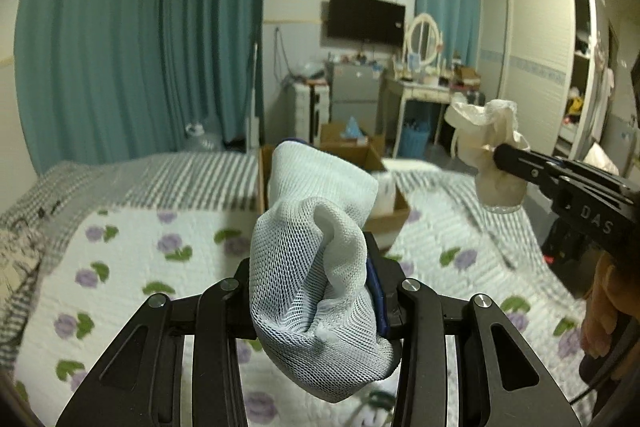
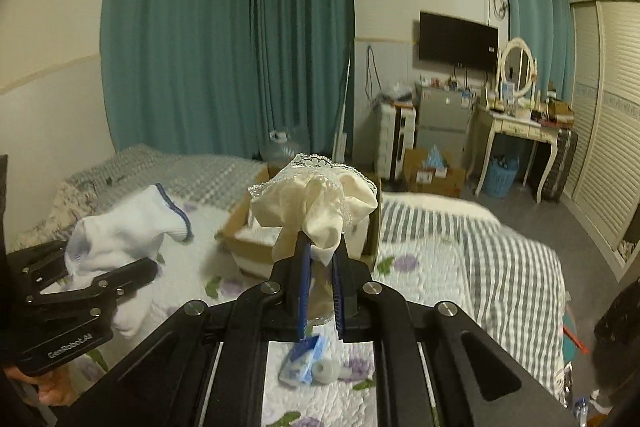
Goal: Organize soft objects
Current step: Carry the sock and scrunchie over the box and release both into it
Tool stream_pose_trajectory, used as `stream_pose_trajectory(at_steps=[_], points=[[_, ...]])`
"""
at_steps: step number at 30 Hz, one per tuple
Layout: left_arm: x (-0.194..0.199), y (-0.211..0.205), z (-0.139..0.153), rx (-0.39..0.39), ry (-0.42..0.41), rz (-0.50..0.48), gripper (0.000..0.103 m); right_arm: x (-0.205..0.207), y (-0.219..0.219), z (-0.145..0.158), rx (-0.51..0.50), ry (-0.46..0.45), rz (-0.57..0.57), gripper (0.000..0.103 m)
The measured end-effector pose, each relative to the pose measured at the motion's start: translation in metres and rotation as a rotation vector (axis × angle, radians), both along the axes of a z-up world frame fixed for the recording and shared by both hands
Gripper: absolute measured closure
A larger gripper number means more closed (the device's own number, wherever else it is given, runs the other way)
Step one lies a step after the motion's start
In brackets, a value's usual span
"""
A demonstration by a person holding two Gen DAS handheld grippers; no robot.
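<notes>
Above floral bed quilt, left gripper clamps white mesh sock; right gripper pinches cream lace-trimmed cloth (both lifted clear, likely for drop); cardboard box sits ahead on bed, probable destination.

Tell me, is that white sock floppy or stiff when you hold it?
Probably floppy: the sock droops over both sides of the left gripper that pinches it. Likely light too, since its thin mesh folds softly. It seems unlikely to slip, being bunched between the fingers.
</notes>
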State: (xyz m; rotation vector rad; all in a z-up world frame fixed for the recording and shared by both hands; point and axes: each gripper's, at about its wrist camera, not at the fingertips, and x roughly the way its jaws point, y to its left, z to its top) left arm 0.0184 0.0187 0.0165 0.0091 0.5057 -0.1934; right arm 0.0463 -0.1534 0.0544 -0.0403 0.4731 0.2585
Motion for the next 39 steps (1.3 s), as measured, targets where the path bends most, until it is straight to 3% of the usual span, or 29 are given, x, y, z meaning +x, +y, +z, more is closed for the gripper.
stream_pose_trajectory(at_steps=[12, 23, 31, 39], points=[[0.033, 0.002, 0.041, -0.005, -0.094, 0.009, 0.065, 0.012, 0.008, 0.058, 0.009, -0.127, 0.007, 0.094], [0.092, -0.003, 0.045, -0.011, -0.097, -0.017, 0.065, 0.067, 0.02, 0.083, -0.027, -0.163, 0.013, 0.094], [0.142, -0.008, 0.027, -0.016, -0.04, -0.019, 0.065, 0.128, 0.024, 0.056, -0.027, -0.105, 0.018, 0.094], [0.2, -0.016, -0.029, 0.029, 0.084, -0.013, 0.065, 0.204, 0.02, -0.002, -0.014, 0.039, 0.023, 0.094]])
